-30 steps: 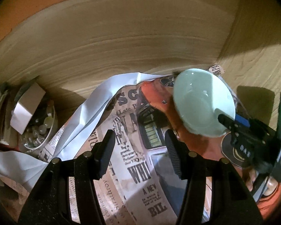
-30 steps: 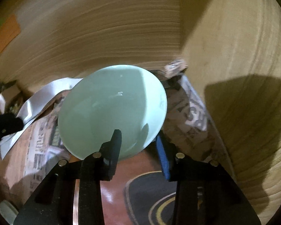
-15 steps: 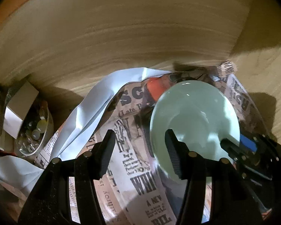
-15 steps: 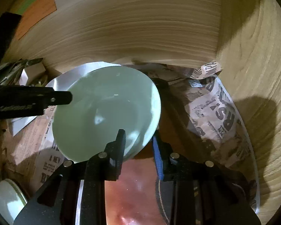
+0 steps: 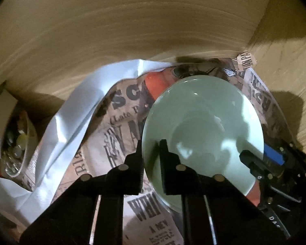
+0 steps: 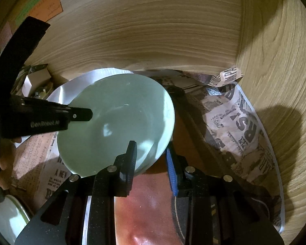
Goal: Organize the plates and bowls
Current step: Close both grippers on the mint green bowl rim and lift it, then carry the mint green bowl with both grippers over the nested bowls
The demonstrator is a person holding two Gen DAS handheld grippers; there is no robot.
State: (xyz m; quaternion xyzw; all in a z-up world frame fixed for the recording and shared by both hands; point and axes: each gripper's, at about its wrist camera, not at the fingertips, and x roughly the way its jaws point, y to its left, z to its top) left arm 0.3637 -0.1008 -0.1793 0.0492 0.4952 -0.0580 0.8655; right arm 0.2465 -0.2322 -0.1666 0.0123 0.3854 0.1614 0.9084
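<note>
Held over the newspaper-lined shelf (image 6: 244,126), a pale green bowl (image 5: 202,126), glazed, stiff, slippery, likely breakable: rim pinched at opposite sides by left gripper (image 5: 152,163), just clamped, and right gripper (image 6: 151,159).

Both wrist cams steep-down, close, w/ shared pale green bowl (image 5: 202,134).
</note>
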